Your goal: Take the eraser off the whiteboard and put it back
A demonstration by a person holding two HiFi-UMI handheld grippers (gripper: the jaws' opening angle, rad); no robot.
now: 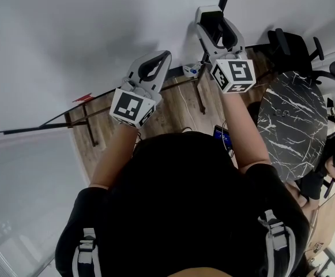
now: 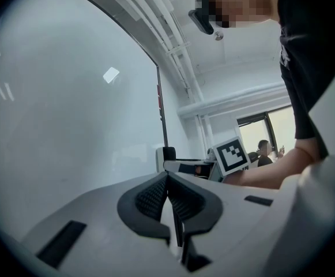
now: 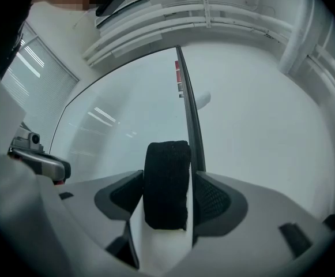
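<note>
A black felt eraser point(image 3: 167, 183) stands upright between the jaws of my right gripper point(image 3: 168, 176), against the whiteboard point(image 3: 115, 114) next to its dark frame edge point(image 3: 189, 114). A thin gap shows between the eraser and the right-hand pad, so the jaws stand open around it. In the head view the right gripper point(image 1: 209, 9) reaches up to the whiteboard point(image 1: 69, 39). My left gripper point(image 1: 165, 54) hangs lower and to the left. Its jaws point(image 2: 167, 176) meet with nothing between them, close to the whiteboard point(image 2: 69, 126).
A black marble round table point(image 1: 291, 126) stands at the right, with black office chairs point(image 1: 297, 45) behind it. The wooden floor point(image 1: 173, 108) and the board's stand legs point(image 1: 86, 126) lie below. A person point(image 2: 264, 152) sits far off by a window.
</note>
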